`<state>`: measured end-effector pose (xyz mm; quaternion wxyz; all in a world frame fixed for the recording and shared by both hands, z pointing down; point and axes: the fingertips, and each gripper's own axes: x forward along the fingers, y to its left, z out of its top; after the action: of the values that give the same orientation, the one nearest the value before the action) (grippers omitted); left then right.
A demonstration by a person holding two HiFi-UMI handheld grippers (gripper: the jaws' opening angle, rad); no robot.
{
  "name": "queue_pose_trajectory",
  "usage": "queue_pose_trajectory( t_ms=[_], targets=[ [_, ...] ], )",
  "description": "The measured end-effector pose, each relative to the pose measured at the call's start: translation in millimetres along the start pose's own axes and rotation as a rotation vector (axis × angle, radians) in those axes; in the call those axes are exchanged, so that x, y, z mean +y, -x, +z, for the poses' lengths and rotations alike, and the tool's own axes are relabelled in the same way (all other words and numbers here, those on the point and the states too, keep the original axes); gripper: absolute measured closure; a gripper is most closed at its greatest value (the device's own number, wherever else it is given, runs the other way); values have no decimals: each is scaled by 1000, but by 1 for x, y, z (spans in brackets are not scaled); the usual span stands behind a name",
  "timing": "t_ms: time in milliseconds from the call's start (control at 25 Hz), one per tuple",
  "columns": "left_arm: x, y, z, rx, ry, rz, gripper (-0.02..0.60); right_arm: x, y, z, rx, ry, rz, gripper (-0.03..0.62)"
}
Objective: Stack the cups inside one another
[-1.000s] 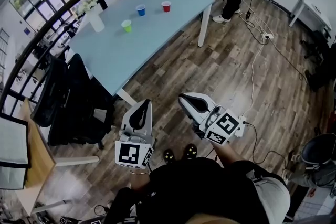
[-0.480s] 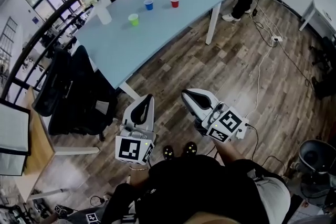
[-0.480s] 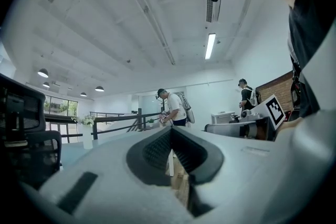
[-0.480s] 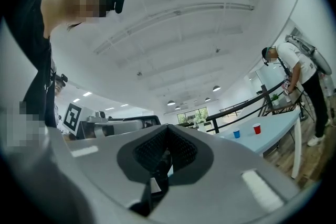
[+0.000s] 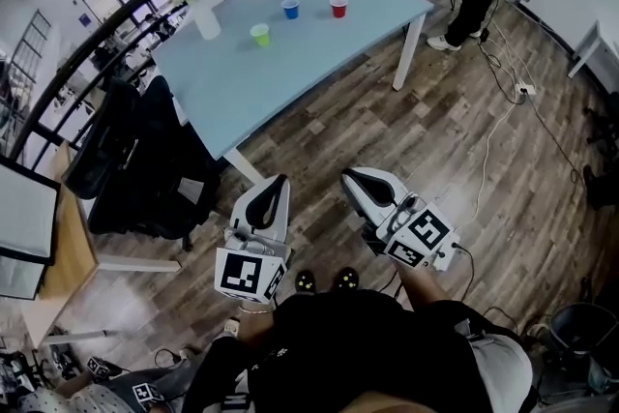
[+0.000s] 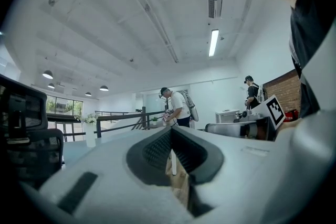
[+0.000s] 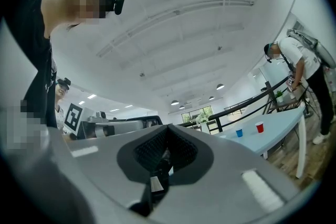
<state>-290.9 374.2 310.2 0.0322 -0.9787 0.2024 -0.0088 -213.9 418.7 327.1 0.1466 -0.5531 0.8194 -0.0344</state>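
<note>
Cups are standing upright and well apart from one another on the pale blue rectangular tabletop [image 5: 290,73]: a green plastic cup [image 5: 259,35], a blue plastic cup [image 5: 290,9] and a red plastic cup [image 5: 338,7], forming a loose row toward the far side. A tall translucent white container [image 5: 205,19] is standing left of the green plastic cup; whether it is a fourth cup cannot be told at this range. Nothing is nested yet.

The left claw [image 5: 274,193] and the right claw [image 5: 366,189] are hanging side by side over the wood-plank floor [image 5: 387,140], well short of the tabletop. Each is showing its jaws pressed together, with nothing between them.

Judgement: the step in hand is the approach, with the stacking itself not begun. To do it well, the person should be squaring up to the near long edge and spreading one claw's jaws before reaching any cup. That claw should be taking the cup by its side wall and keeping it upright, while the other is steadying the receiving cup. These light cups are likely to tip or skid if nudged.
</note>
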Motion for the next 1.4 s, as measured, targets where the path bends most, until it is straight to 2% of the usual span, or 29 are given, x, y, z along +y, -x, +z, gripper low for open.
queue_pose_trajectory(
  t_ms=[240, 680, 960, 1400],
  targets=[
    [-11, -8, -3, 5, 3, 0, 597, -7, 9, -4, 16, -6, 19, 592],
    [-25, -32, -8, -1, 2, -48, 597, -28, 23, -3, 23, 3, -19, 592],
    [-15, -69, -11, -14, 26, -100, 597, -57, 16, 2, 31, 25, -67, 592],
    [8, -130, -16, -15, -18, -175, 597, -111, -11, 4, 28, 34, -131, 592]
  ],
)
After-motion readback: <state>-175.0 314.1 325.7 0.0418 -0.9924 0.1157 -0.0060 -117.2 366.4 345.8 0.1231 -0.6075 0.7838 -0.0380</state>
